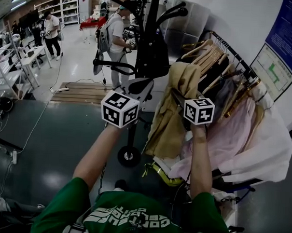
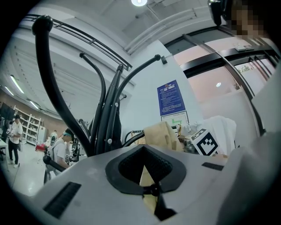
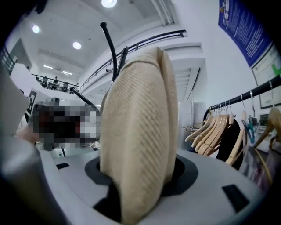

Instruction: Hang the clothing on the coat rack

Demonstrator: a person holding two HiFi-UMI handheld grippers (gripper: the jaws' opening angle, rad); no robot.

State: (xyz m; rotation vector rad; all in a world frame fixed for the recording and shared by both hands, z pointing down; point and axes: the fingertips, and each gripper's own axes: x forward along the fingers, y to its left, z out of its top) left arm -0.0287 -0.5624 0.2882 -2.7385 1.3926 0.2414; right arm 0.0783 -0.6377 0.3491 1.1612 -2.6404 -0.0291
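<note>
One beige ribbed coat (image 1: 171,114): left tongs (image 2: 148,178) pinch edge, right tongs (image 3: 139,176) wide around thick fold.

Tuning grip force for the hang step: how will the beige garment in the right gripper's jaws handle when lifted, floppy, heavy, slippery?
Likely floppy: the beige garment bunches into a thick fold between the jaws of the right gripper and drapes loosely in the head view. Probably moderately heavy, judging by the thick ribbed weave. That coarse texture should resist slipping.
</note>
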